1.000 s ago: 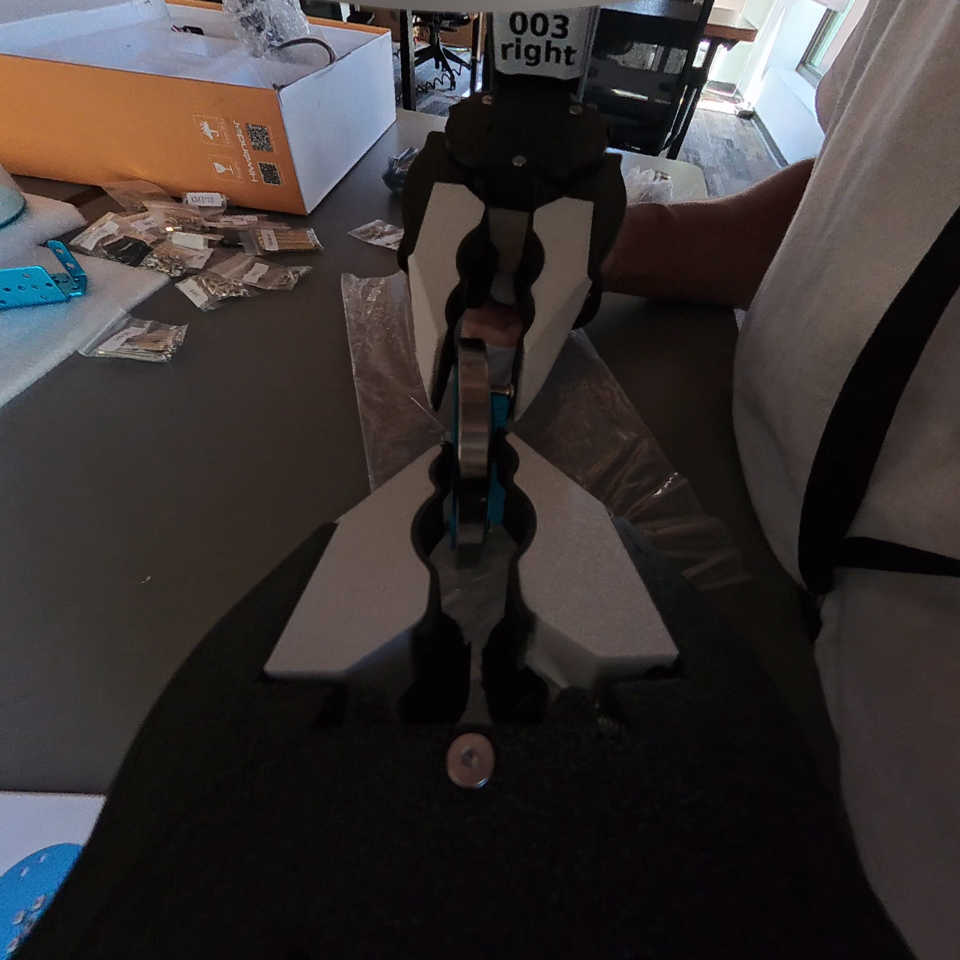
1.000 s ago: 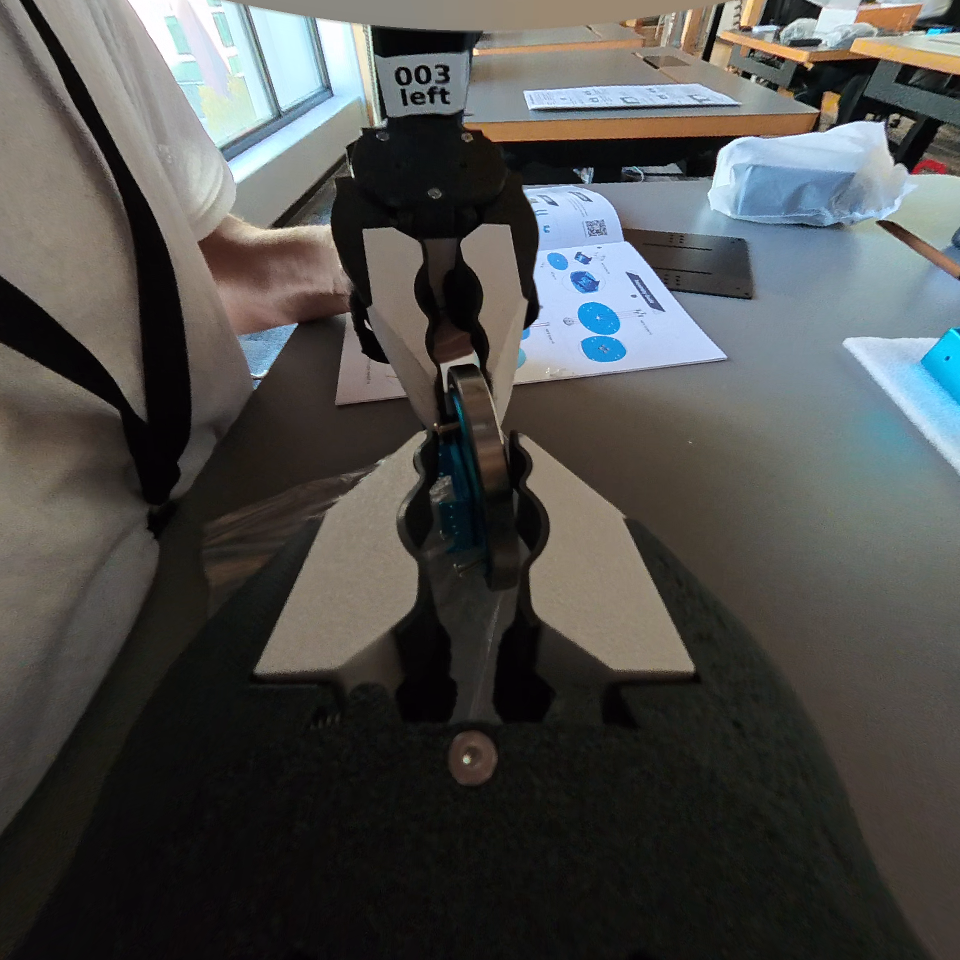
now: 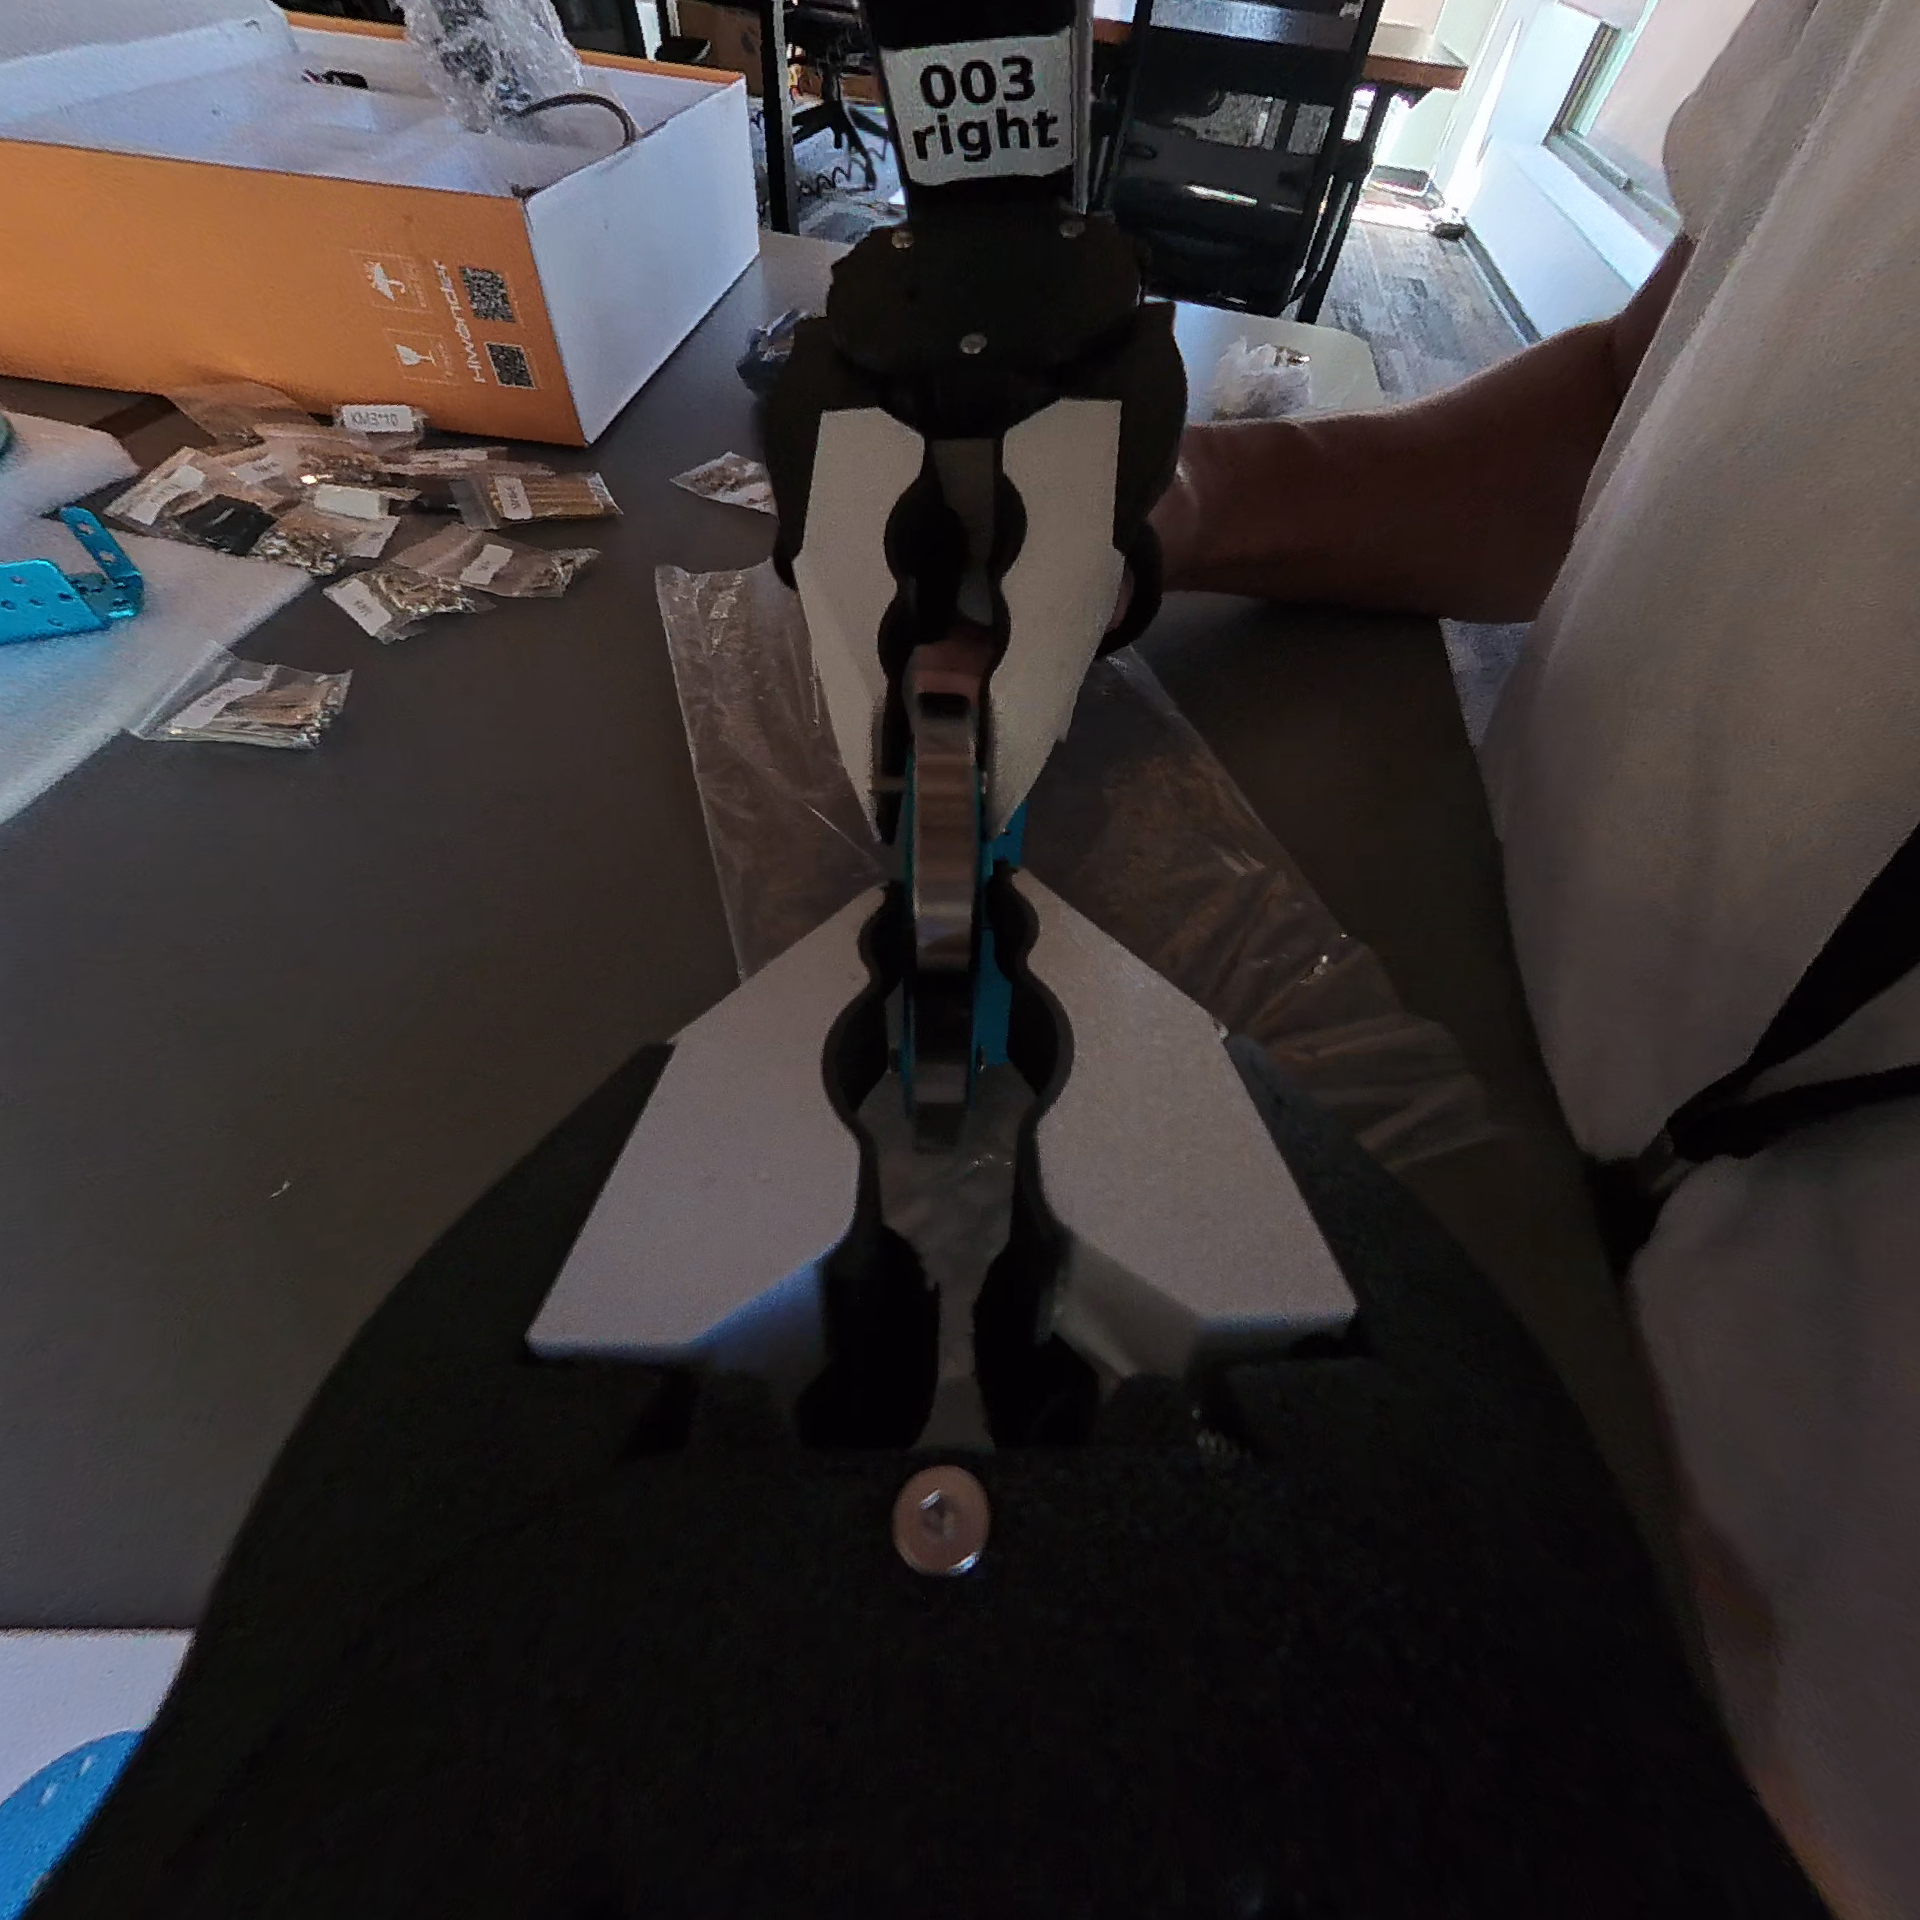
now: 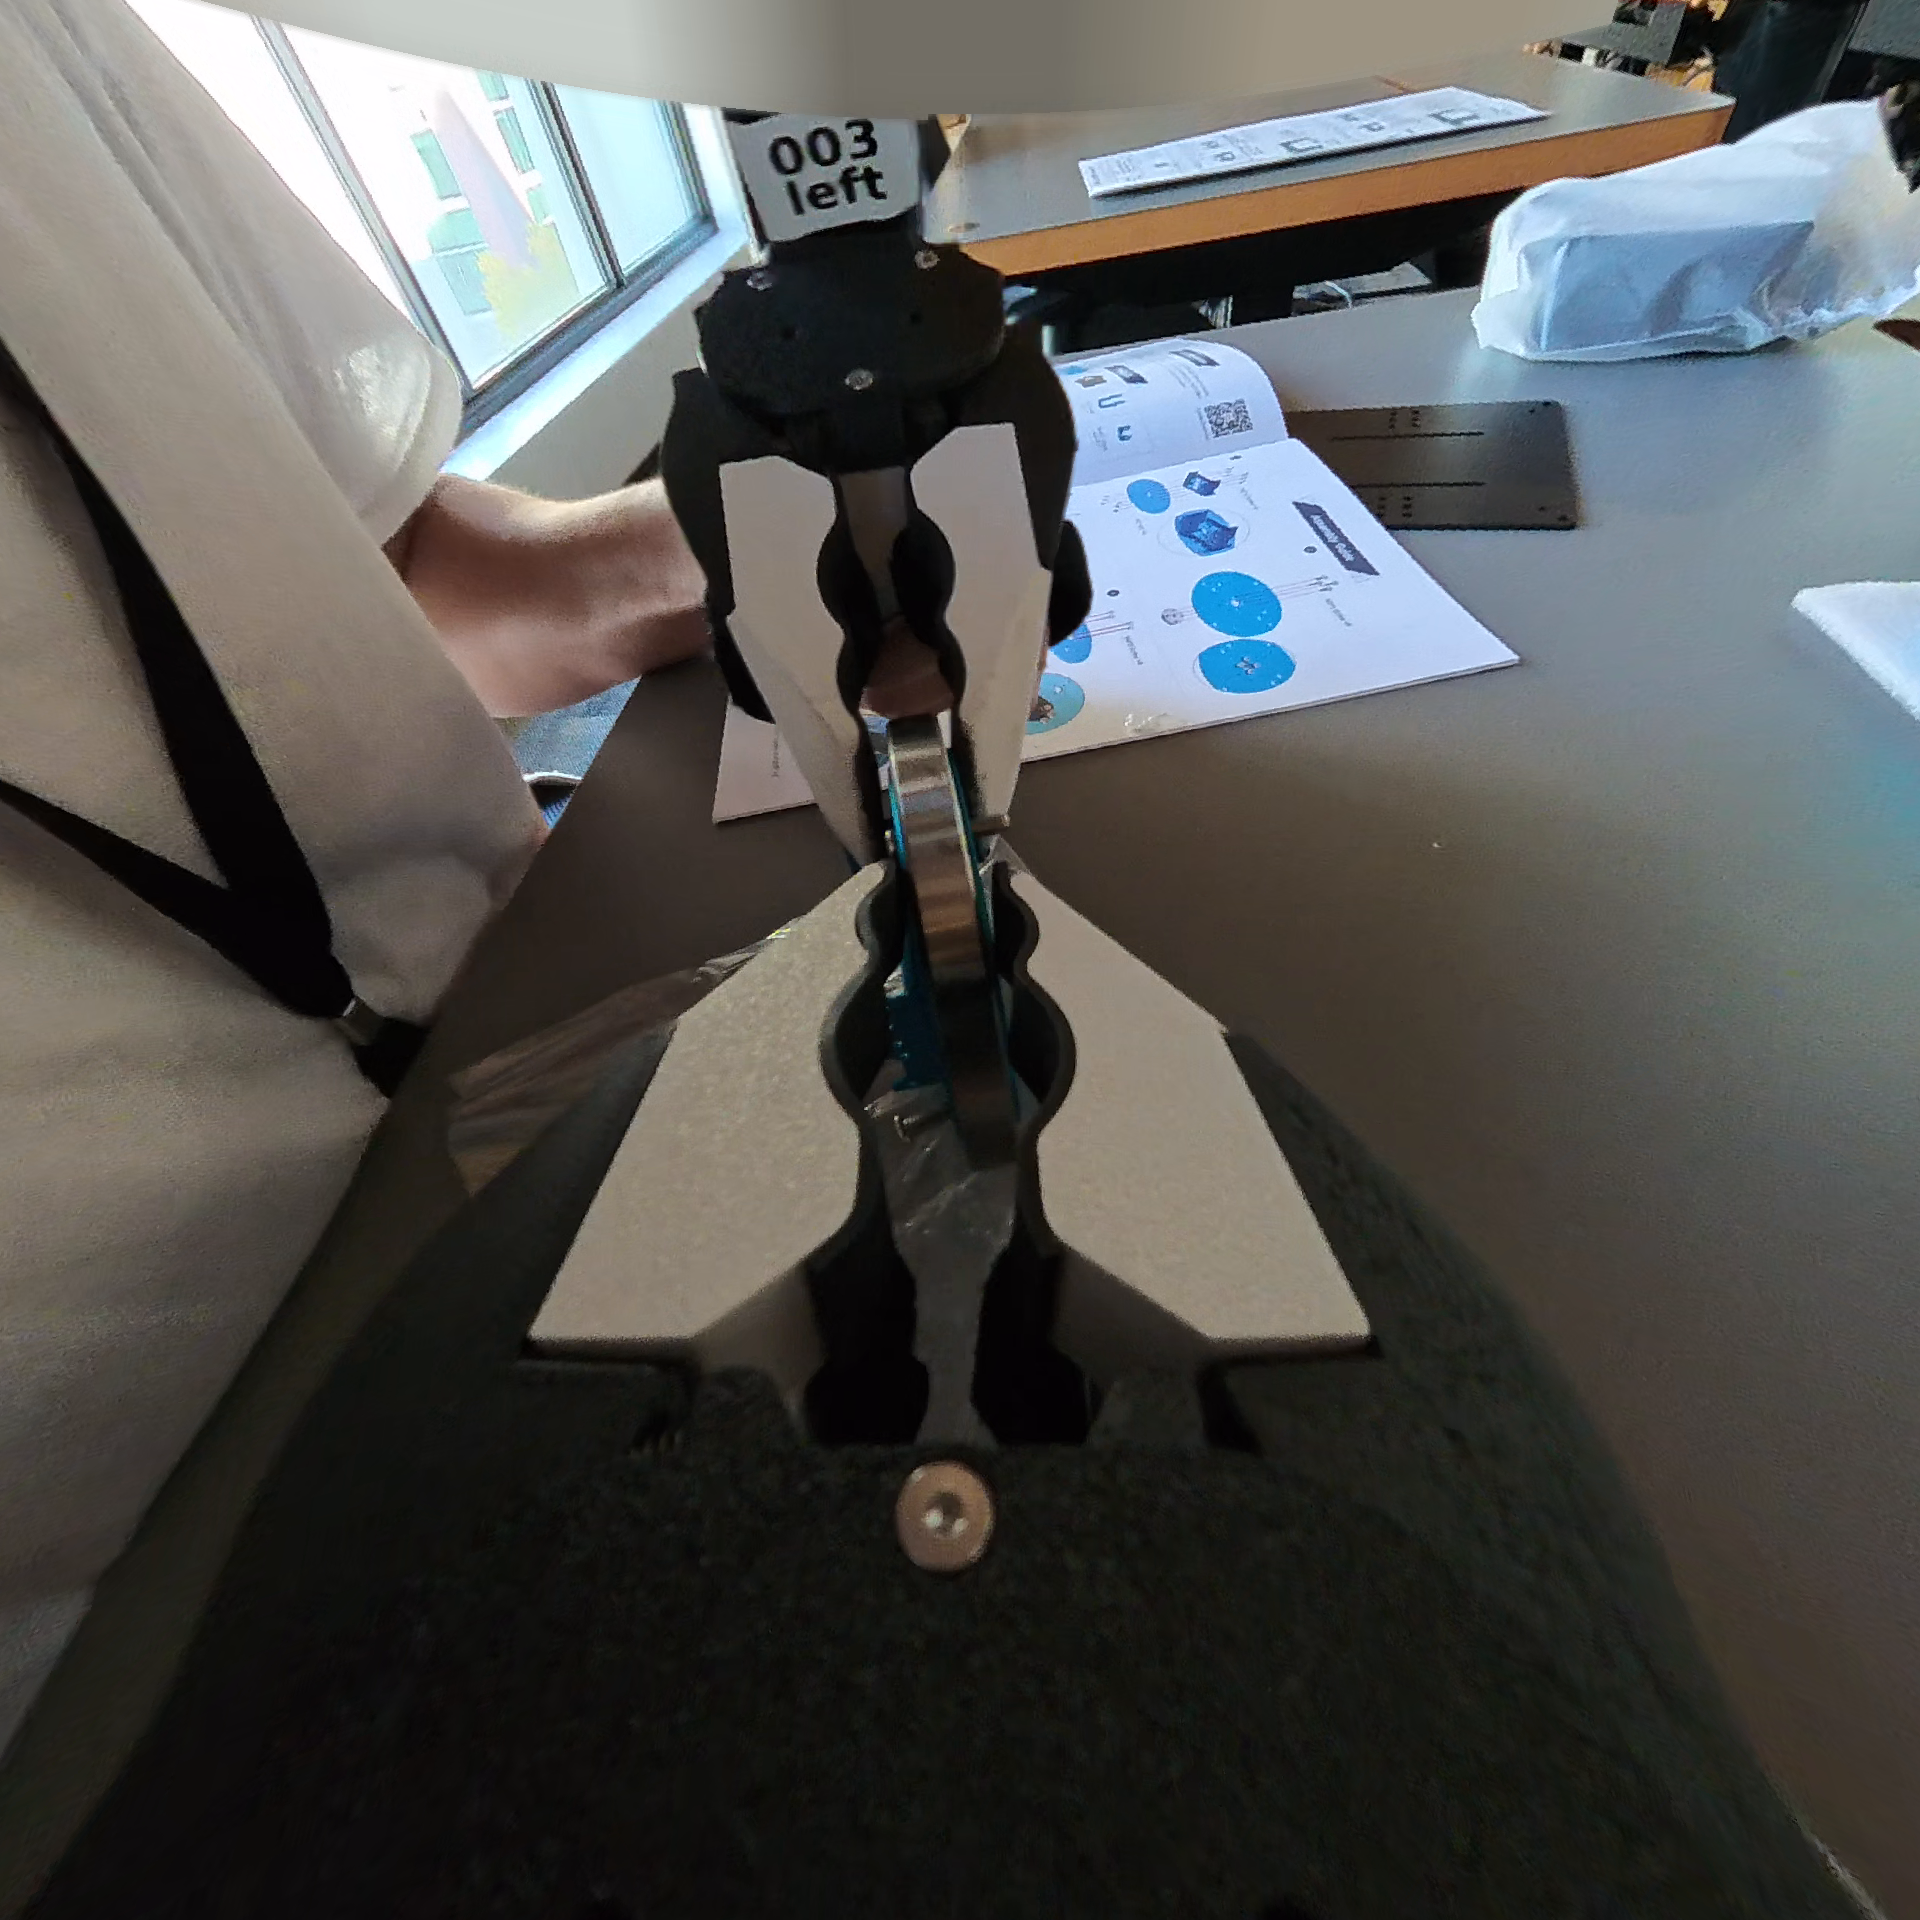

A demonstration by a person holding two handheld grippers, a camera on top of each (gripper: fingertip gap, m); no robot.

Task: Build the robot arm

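Between both tongs [image 3: 943, 914] [image 4: 940, 904] (pinched): ring-and-plate assembly [image 3: 943, 862].

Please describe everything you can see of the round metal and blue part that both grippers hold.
The round part is seen edge-on: a shiny steel ring sandwiched against thin blue metal plates, with a small pin sticking out sideways. It stands upright in the air above a clear plastic bag on the grey table. The left gripper and right gripper pinch it from opposite ends.
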